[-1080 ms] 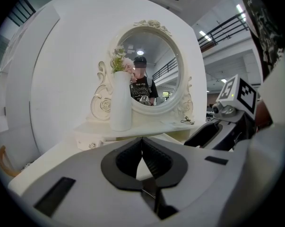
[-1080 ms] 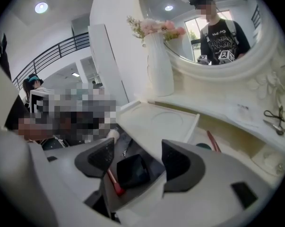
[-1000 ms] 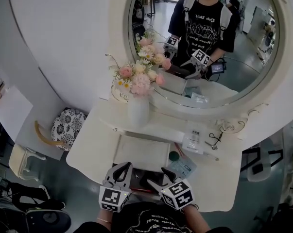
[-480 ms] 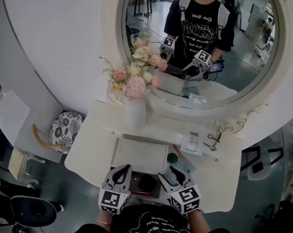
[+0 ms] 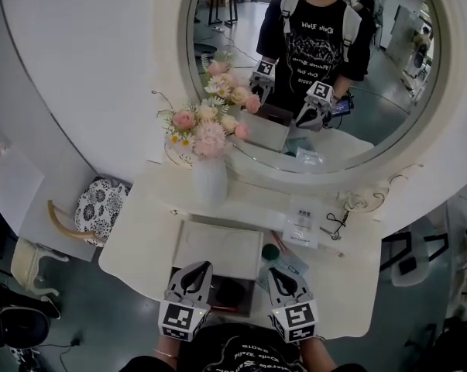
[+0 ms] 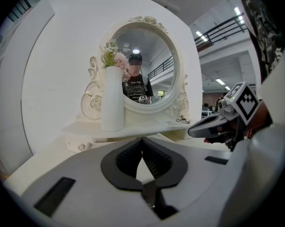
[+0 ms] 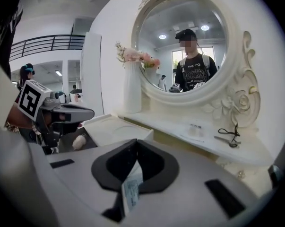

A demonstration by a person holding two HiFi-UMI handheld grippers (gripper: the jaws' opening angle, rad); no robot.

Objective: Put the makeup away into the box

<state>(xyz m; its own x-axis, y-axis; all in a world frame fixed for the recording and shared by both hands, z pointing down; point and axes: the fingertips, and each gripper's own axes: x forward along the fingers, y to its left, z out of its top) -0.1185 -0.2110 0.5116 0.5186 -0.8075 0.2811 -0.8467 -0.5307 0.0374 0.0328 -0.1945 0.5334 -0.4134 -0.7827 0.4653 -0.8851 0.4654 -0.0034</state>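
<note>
The makeup box stands open at the table's front edge, its white lid laid back and its dark inside holding a pale puff. My right gripper is just right of the box. Its jaws have just been closing, and they are now shut on a thin flat packet with a printed label. The packet stands on edge between the pads. My left gripper hovers over the box's left front, shut with nothing in it. It also appears at the left of the right gripper view as the left gripper.
A white vase of pink flowers stands behind the box, before the round mirror. On the table's right lie a clear packet, a black eyelash curler and a small green round thing. A patterned stool stands at the left.
The right gripper has swung rightward and its jaws have closed on the flat packet that lay right of the box. The left gripper has stayed put.
</note>
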